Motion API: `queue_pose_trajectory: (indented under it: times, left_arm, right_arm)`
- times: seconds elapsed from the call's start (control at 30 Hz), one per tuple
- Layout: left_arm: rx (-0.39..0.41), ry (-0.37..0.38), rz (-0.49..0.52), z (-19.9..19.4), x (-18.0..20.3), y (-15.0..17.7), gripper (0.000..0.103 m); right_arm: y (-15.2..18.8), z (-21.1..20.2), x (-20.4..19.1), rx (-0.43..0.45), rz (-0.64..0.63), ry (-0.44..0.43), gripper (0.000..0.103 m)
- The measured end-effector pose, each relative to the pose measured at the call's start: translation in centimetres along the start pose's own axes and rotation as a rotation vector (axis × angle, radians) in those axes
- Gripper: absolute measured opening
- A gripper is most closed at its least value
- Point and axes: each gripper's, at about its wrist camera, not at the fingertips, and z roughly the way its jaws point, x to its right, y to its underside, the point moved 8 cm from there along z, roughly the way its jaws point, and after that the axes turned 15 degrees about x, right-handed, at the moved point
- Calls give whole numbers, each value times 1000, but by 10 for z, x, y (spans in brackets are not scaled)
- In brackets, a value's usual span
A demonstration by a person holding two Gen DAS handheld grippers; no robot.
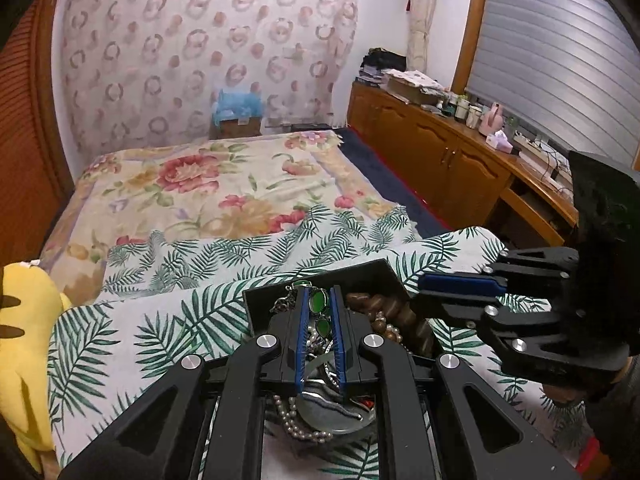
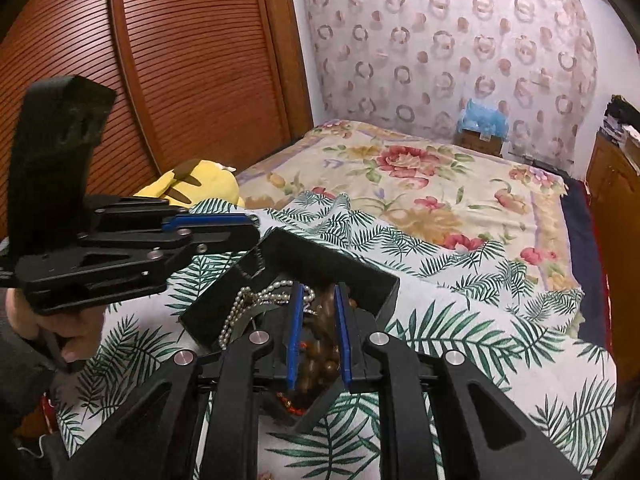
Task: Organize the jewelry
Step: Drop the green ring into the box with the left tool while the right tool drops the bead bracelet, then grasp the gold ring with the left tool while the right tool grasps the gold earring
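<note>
Left hand-held gripper (image 1: 319, 300), nearest the lens, points down into the black jewelry box (image 1: 382, 276) on the leaf-print bed cover (image 1: 160, 320); its jaws stand narrow about a green-stone piece (image 1: 321, 301), though contact is uncertain. Right hand-held gripper (image 2: 318, 300), entering from the other side, is likewise narrow, astride brown wooden beads (image 2: 320, 344) running lengthwise between the pads. A pearl strand (image 2: 234, 312) drapes over the box wall.

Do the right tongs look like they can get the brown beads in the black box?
Probably yes. The right tongs hang right over the brown wooden beads in the open black box, with no lid or other jewelry covering them.
</note>
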Motion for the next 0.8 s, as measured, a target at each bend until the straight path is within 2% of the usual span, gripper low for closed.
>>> queue_pose_trajectory:
  times: [0.43, 0.6, 0.67, 0.77, 0.8]
  left_arm:
    - [-20, 2, 6, 8, 2, 8, 12]
    - [-2, 7, 16, -5, 8, 9, 22]
    - [0, 12, 17, -15, 10, 15, 25]
    - [-1, 8, 27, -30, 14, 30, 34]
    - [-3, 3, 26, -34, 13, 35, 36]
  right_arm:
    - [32, -40, 3, -6, 8, 62, 18]
    - [59, -58, -4, -39, 20, 69, 18]
    - [69, -62, -8, -55, 15, 73, 18]
    - [87, -66, -16, -87, 9, 73, 18]
    - [92, -66, -18, -94, 2, 76, 25]
